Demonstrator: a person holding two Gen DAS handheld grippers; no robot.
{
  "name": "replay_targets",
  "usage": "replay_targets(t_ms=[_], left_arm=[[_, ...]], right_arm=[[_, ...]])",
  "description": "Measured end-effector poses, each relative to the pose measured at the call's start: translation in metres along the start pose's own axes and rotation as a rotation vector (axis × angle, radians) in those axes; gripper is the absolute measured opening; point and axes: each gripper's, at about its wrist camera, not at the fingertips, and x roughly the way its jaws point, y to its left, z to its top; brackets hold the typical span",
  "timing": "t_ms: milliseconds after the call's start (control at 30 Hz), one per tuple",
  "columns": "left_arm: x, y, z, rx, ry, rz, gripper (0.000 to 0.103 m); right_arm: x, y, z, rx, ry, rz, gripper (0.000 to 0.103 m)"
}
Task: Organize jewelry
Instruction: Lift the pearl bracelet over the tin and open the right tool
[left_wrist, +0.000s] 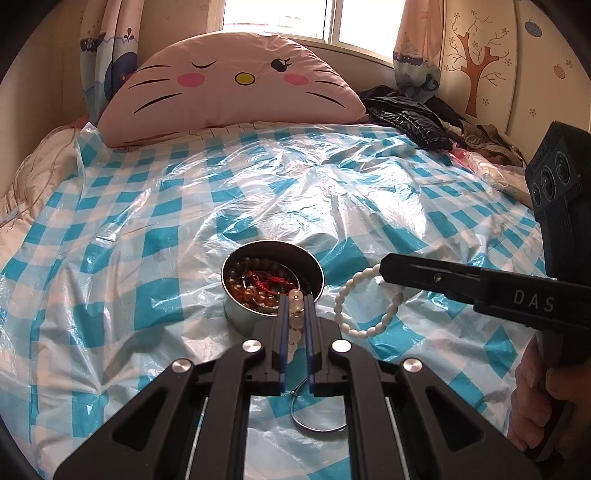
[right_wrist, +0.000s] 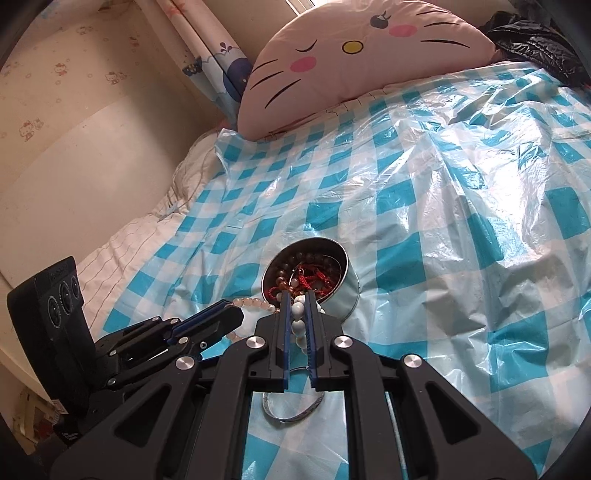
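Note:
A round metal tin (left_wrist: 240, 310) (right_wrist: 345, 295) stands on the bed, holding dark, amber and red bracelets. My left gripper (left_wrist: 296, 301) is shut on a frosted pale bead bracelet (left_wrist: 295, 295) just in front of the tin's near rim. My right gripper (right_wrist: 297, 295) is shut on a white oval-bead bracelet (right_wrist: 298, 319), whose loop (left_wrist: 364, 314) hangs right of the tin. Each gripper shows in the other's view: right gripper (left_wrist: 384, 267), left gripper (right_wrist: 236, 314) with its pinkish beads (right_wrist: 253, 303). A thin bangle (left_wrist: 317, 419) (right_wrist: 291, 411) lies on the sheet under the grippers.
A glossy blue-and-white check plastic sheet (left_wrist: 295, 192) covers the bed. A pink cat-face pillow (left_wrist: 236, 81) leans at the head, with dark clothes (left_wrist: 406, 114) piled to its right. A person's hand (left_wrist: 535, 387) grips the right handle. A wall (right_wrist: 74, 147) runs along the bed's left side.

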Motion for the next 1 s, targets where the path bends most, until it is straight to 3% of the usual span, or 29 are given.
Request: replay_targets(t_ms=[467,1000], left_arm=[[-0.009,0.003,0.011,-0.028,-0.087,0.022,0.008],[0.016,0.017,0.032,-0.093,-0.093,-0.021,0.008]], right_arm=[[-0.006,0.009,0.015,0.006,-0.097,0.107,0.007],[0.016,0.005,0.035,0.007,-0.109,0.117,0.007]])
